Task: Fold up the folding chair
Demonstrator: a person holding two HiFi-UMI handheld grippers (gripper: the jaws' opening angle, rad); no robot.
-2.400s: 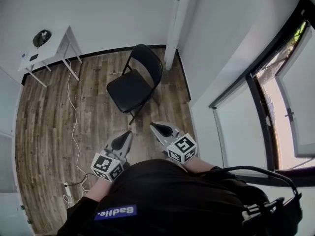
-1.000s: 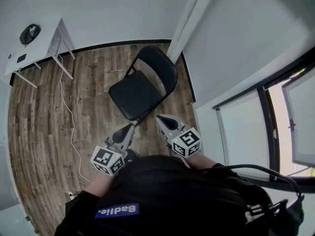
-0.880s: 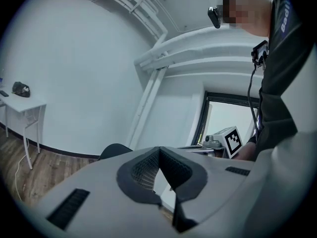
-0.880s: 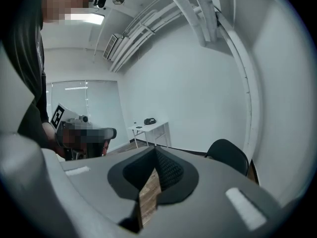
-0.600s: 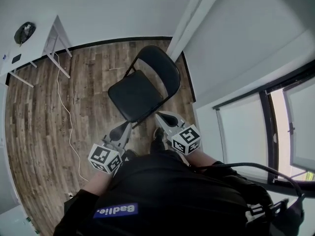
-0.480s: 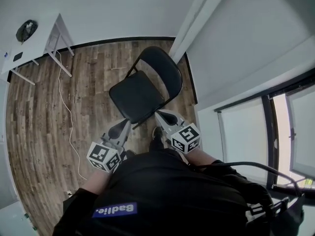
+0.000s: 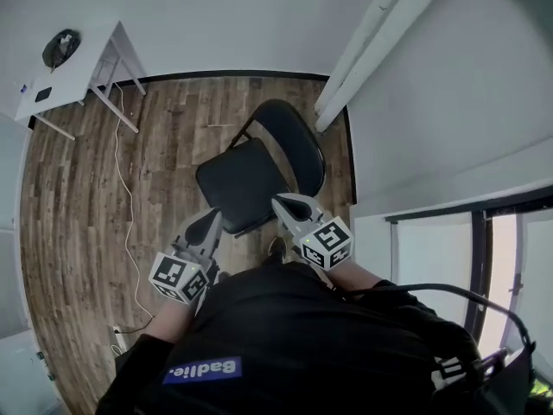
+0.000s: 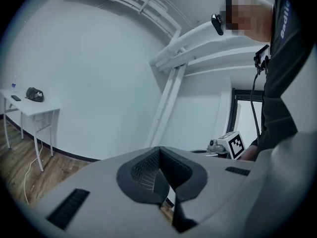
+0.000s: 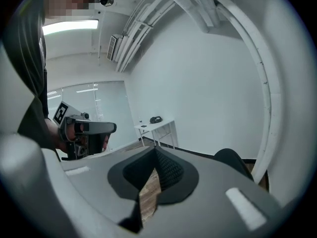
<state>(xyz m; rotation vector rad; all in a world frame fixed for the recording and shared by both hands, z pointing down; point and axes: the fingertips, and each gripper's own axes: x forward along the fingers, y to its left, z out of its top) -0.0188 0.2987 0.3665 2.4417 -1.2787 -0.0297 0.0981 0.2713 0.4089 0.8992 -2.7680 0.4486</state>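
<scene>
Approach advanced: the left hand-held gripper point(image 7: 212, 222) and right hand-held gripper point(image 7: 282, 204) have drawn in to the near seat edge of the folding chair point(image 7: 244, 182) — contact not confirmed. Both have their jaws fully together and hold nothing. The chair stands open on the floor point(image 7: 78, 197) — folding not begun.

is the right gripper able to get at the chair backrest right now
Probably yes: nothing stands between the right gripper and the folding chair's backrest, but its shut jaws must open first.

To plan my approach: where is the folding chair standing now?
Head view, centre: the black folding chair stands open on the wooden floor, just ahead of the left gripper and the right gripper.
</scene>
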